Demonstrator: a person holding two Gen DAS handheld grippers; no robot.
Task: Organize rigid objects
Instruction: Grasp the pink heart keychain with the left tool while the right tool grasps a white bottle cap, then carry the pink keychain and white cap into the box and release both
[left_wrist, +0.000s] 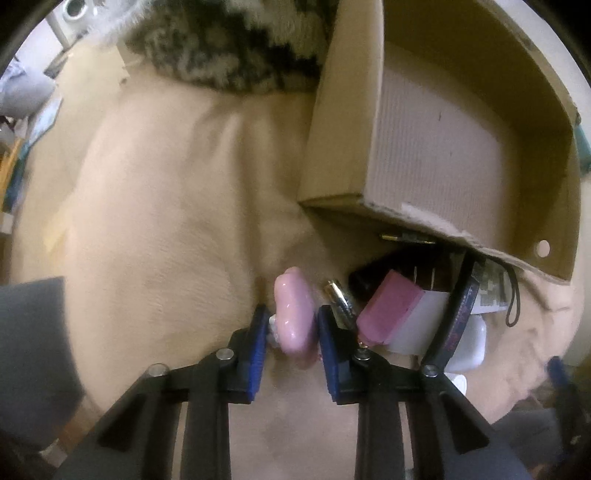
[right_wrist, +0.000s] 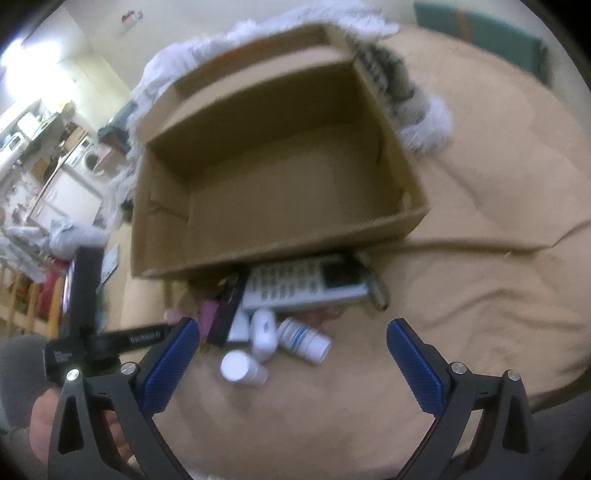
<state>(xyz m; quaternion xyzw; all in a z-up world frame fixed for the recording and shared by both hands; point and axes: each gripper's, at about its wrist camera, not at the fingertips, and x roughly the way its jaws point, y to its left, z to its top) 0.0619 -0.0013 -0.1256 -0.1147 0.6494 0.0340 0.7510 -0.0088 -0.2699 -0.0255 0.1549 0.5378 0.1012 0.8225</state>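
In the left wrist view my left gripper (left_wrist: 291, 310) is shut on a glossy pink oblong object (left_wrist: 295, 317) that lies on the beige blanket (left_wrist: 166, 221). Right beside it lie a gold tube (left_wrist: 338, 299), a pink and white block (left_wrist: 391, 314) and a black flat case (left_wrist: 458, 317), all piled against the front wall of the cardboard box (left_wrist: 443, 147). In the right wrist view my right gripper (right_wrist: 294, 325) hangs open above two white bottles (right_wrist: 243, 369) (right_wrist: 306, 339), a small white case (right_wrist: 263, 332) and a grey remote (right_wrist: 306, 288). The cardboard box (right_wrist: 277, 177) holds nothing.
A black and white furry throw (left_wrist: 229, 44) lies behind the box. Wrinkled beige blanket (right_wrist: 480, 277) spreads to the right of the pile. A grey sleeve (left_wrist: 29, 332) shows at the left, and a hand (right_wrist: 48, 417) holds the left tool. Cluttered shelves (right_wrist: 44, 166) stand far left.
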